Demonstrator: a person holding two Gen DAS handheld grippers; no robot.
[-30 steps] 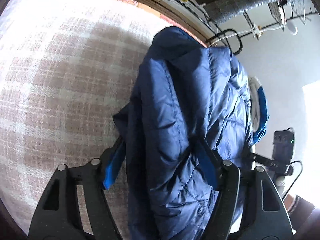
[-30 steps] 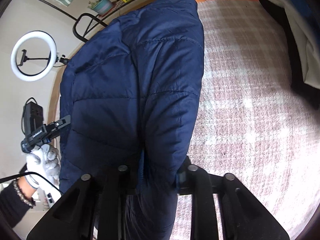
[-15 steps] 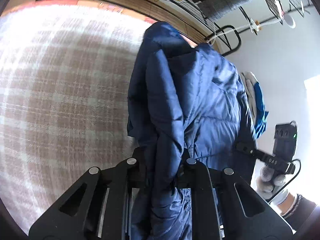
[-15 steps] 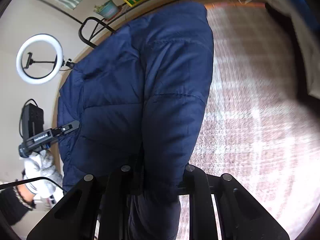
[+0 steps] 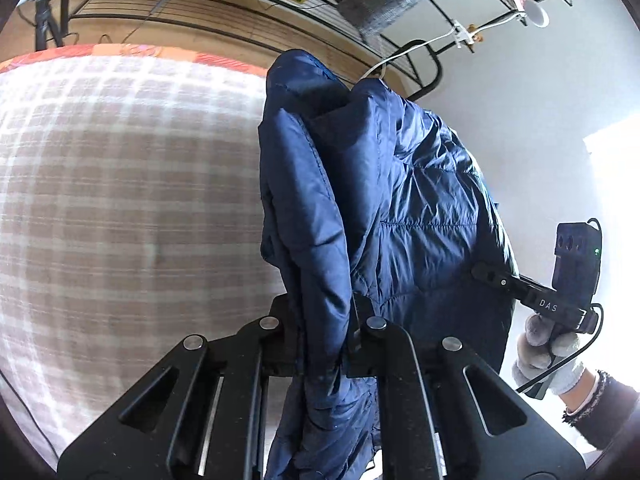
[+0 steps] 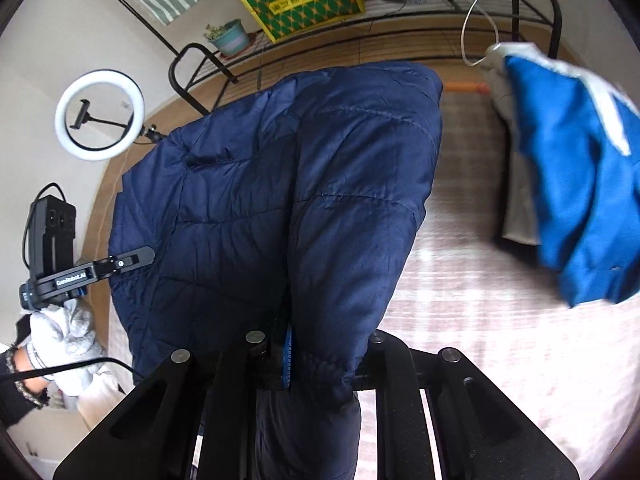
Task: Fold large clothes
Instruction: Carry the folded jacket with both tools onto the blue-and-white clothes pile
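A navy quilted puffer jacket [image 5: 400, 200] hangs lifted off the plaid bed cover [image 5: 120, 200], held up by both grippers. My left gripper [image 5: 324, 312] has a thick fold of the jacket between its pads and its jaws are closing on it. In the right wrist view, my right gripper [image 6: 320, 344] is shut on another fold of the jacket [image 6: 280, 180], a strip of blue lining showing at the pads. Each view shows the other gripper at the jacket's far edge: the right gripper [image 5: 480, 272] and the left gripper [image 6: 148, 256], both carried by grey-gloved hands [image 6: 64, 328].
A bright blue and white garment [image 6: 568, 180] lies on the plaid cover [image 6: 460, 300] to the right. A black metal frame [image 5: 200, 12] runs along the far side of the bed. A ring light [image 6: 100, 114] and a potted plant [image 6: 230, 36] stand beyond it.
Both grippers closed on folds of the jacket and rose, lifting it off the bed cover. The blue and white garment came into the right wrist view.
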